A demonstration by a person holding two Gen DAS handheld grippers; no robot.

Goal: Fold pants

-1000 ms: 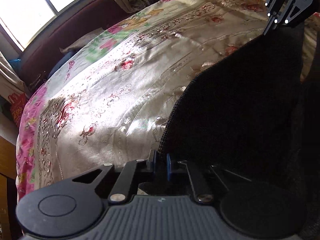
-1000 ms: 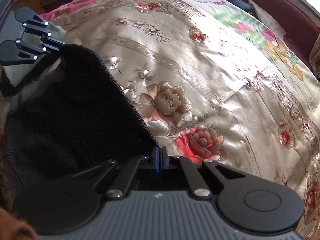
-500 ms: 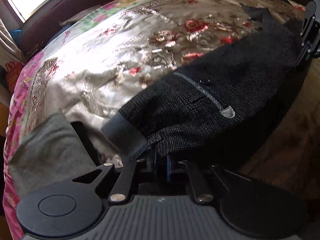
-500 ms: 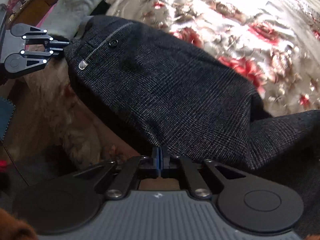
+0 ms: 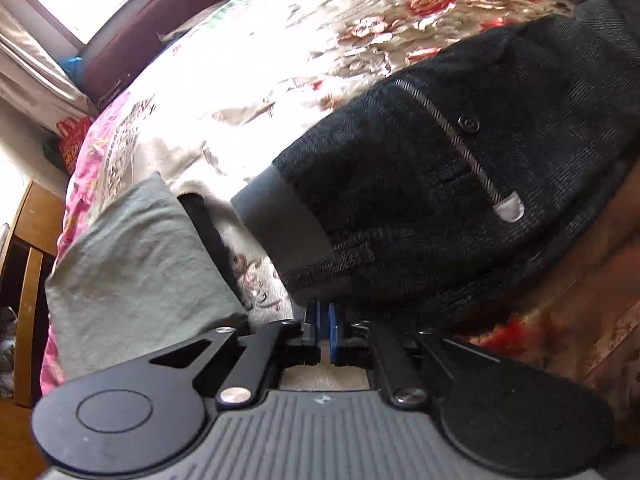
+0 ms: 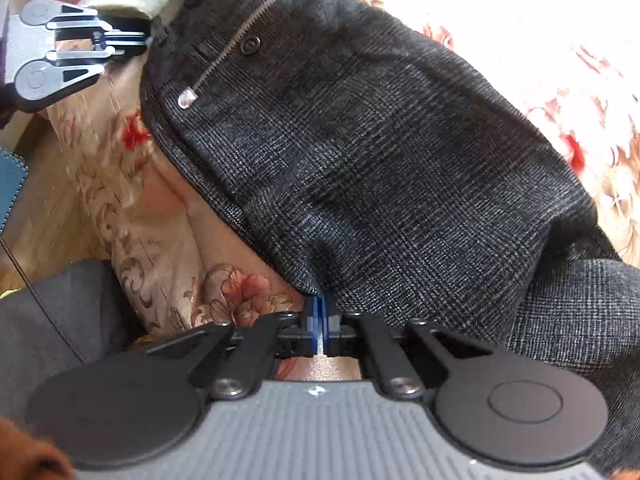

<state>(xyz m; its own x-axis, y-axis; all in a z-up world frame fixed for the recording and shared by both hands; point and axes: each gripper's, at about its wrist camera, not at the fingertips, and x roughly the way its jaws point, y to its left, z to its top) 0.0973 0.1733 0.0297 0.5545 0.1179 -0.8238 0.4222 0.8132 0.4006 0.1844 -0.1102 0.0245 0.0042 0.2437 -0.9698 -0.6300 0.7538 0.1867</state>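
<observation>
The dark grey checked pants [image 5: 460,184] lie across the near edge of the floral bedspread [image 5: 248,80], back pocket with a button and silver tab facing up. My left gripper [image 5: 323,316] is shut on the waistband corner. My right gripper [image 6: 319,312] is shut on the pants' lower edge [image 6: 360,168]. The left gripper also shows in the right wrist view [image 6: 136,40], pinching the waistband at the far left. A second layer of the pants [image 6: 580,320] lies at the right.
A folded grey cloth [image 5: 132,256] and a black strap [image 5: 208,232] lie on the bed left of the pants. A dark red headboard [image 5: 168,28] and a window stand behind. A wooden chair [image 5: 28,280] is at the left. The bedspread hangs over the bed's edge [image 6: 132,216].
Both grippers have lowered the pants from held up in the air down onto the bed's near edge. The pants now lie spread with the pocket side up.
</observation>
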